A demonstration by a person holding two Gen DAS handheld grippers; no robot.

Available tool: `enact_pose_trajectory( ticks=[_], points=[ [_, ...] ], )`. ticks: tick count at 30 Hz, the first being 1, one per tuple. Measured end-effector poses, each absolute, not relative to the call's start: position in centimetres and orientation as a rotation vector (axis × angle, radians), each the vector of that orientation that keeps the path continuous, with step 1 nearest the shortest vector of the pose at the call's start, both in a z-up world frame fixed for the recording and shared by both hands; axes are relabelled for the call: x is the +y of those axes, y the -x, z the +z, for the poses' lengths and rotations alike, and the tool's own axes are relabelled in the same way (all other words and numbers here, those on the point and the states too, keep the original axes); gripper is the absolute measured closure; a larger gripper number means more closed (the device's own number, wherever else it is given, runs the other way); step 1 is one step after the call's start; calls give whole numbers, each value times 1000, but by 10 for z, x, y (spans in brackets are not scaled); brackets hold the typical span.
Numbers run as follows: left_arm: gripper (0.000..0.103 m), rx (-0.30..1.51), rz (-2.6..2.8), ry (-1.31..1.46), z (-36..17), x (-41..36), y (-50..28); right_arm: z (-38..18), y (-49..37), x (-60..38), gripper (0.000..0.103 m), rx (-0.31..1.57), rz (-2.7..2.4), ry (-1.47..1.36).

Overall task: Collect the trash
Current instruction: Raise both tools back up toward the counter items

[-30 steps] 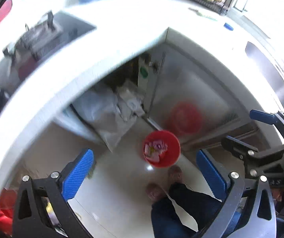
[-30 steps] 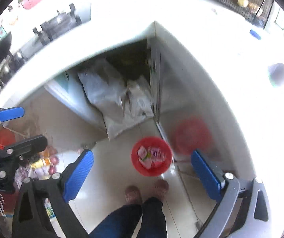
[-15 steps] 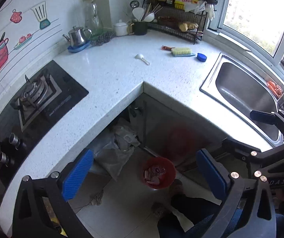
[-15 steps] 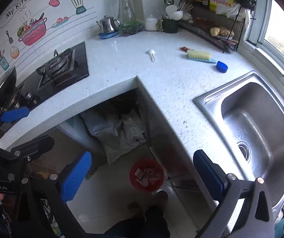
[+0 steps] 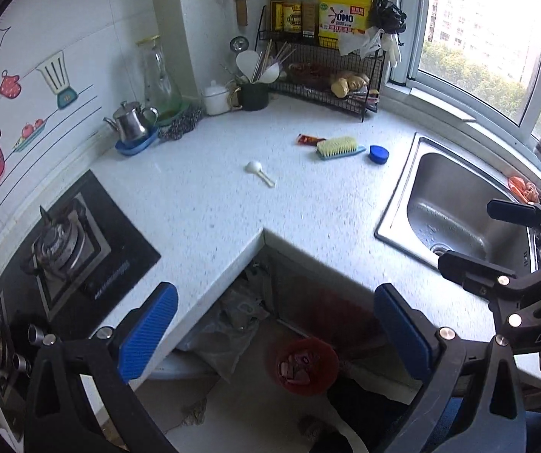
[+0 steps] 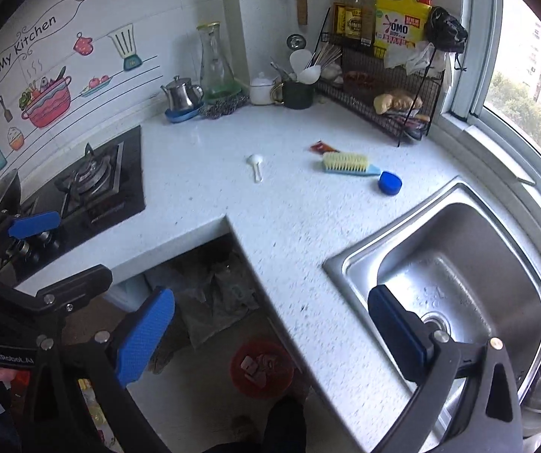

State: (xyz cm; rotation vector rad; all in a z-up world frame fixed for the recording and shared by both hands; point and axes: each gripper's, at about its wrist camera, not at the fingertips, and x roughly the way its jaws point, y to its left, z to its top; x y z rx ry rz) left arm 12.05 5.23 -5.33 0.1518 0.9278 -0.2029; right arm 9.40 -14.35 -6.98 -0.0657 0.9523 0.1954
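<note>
A red bin [image 5: 304,366] [image 6: 262,369] holding several wrappers stands on the floor below the white counter corner. On the counter lie a red wrapper [image 5: 309,139] [image 6: 322,147], a white plastic spoon [image 5: 259,172] [image 6: 256,165] and a blue cap [image 5: 379,153] [image 6: 390,182]. My left gripper [image 5: 276,334] is open and empty, high above the counter edge. My right gripper [image 6: 270,334] is open and empty, also high, at the sink's left. Each gripper shows in the other's view, the right one [image 5: 504,241] and the left one [image 6: 55,249].
A yellow-bristled brush [image 5: 338,148] lies beside the wrapper. A steel sink [image 6: 455,264] is at right, a gas hob [image 5: 70,249] at left. A wire rack with bottles [image 5: 327,75], a kettle [image 5: 130,122] and a utensil cup line the back wall. Bags sit under the counter.
Both grippers have tilted up and risen from looking down at the red bin to looking across the counter. Both stay open and empty.
</note>
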Motion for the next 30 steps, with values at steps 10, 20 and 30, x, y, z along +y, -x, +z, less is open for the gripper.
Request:
enact_pose_trajectory(
  ticks=[10,20,30],
  points=[
    [0,970,-209,-144,-68,24,-205,-76,-172,-176,1,983,185,57],
    [0,1074,-143,-148,-97,2,-285,-96,-250,-197,1,1052,236,54],
    [0,1176,-100,-68,-143,2,-365,-138,-326,-202,1,1136,294,78]
  ],
)
